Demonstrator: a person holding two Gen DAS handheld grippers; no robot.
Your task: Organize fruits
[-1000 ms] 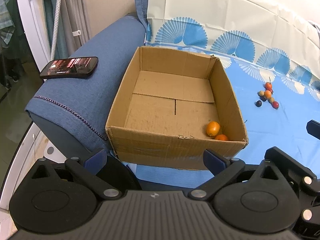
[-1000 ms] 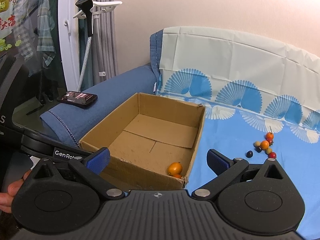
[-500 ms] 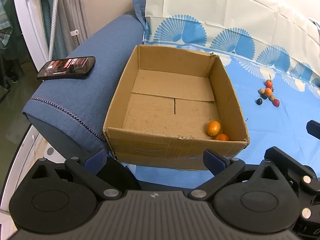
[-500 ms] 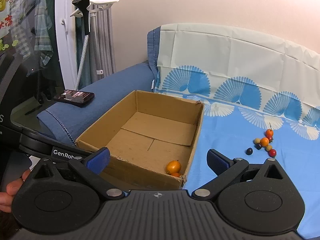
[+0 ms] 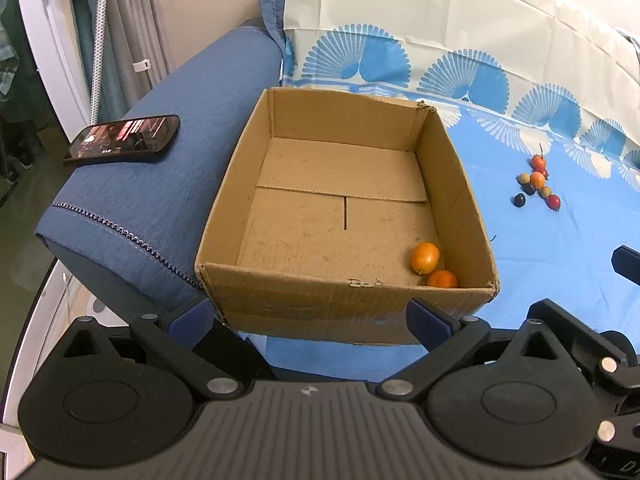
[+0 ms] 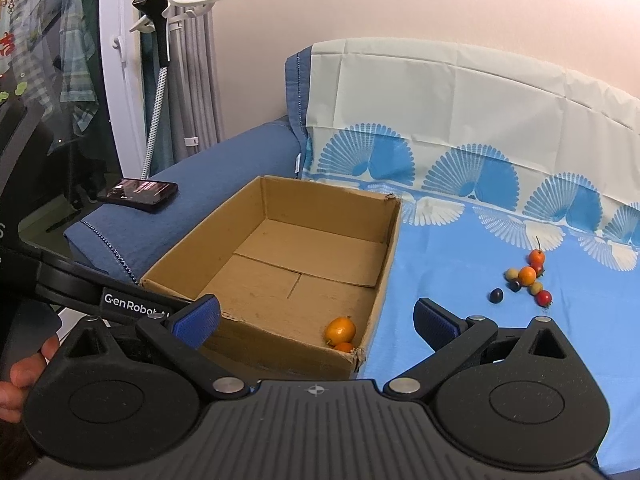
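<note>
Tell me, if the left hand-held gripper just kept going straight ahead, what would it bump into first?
Probably the cardboard box: its near wall sits right between the open fingers of the left hand-held gripper, though depth is hard to judge.

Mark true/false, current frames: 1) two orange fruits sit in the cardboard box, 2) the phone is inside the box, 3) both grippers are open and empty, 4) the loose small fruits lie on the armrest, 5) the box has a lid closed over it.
1) True. Two orange fruits sit together in a near corner of the cardboard box.
2) False. The phone lies on the blue armrest, outside the box.
3) True. The left gripper and right gripper both show their fingers spread with nothing between them.
4) False. The small fruits lie on the blue patterned cloth, on the far side of the box from the armrest.
5) False. The box is open-topped; its floor is visible.
</note>
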